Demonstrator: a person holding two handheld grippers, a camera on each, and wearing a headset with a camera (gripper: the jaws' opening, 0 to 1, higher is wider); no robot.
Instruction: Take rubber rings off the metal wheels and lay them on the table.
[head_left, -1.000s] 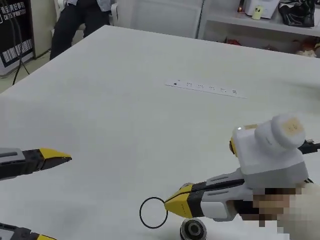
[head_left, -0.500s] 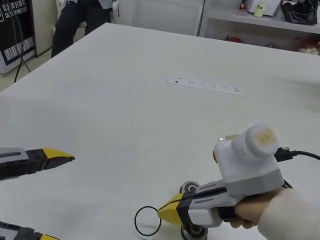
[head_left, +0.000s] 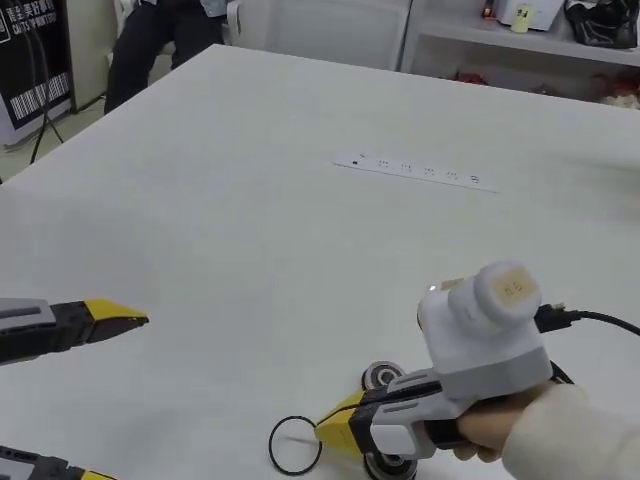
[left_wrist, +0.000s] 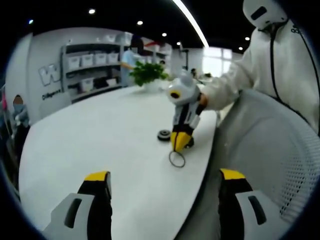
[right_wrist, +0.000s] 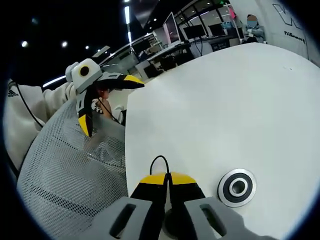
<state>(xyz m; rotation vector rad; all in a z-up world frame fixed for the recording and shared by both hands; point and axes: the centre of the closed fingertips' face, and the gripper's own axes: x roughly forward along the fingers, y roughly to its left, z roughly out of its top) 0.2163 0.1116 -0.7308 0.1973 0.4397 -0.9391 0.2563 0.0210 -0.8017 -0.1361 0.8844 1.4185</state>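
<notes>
My right gripper (right_wrist: 167, 176) has its jaws pressed together, and the thin black rubber ring (right_wrist: 159, 162) is pinched between their yellow tips. Its loop pokes out just ahead of them. From the head view, the loop (head_left: 295, 445) lies down against the white table (head_left: 250, 230) right in front of the tips (head_left: 338, 430). Just beside my right jaws, on their right, sits a round metal wheel with a dark centre (right_wrist: 237, 186), flat on the table and apart from the ring. A second metal wheel (head_left: 388, 465) sits under the right gripper's body, partly hidden by it.

My left gripper (left_wrist: 165, 176) holds its jaws wide apart with nothing between them. It is well apart from the ring (left_wrist: 176, 159), which lies far ahead of them beside the right gripper (left_wrist: 181, 140).

Farther out ahead of the right jaws, a flat white power strip (head_left: 415, 170) lies on the table. A grey mesh chair back (right_wrist: 75, 175) stands off to their left.
</notes>
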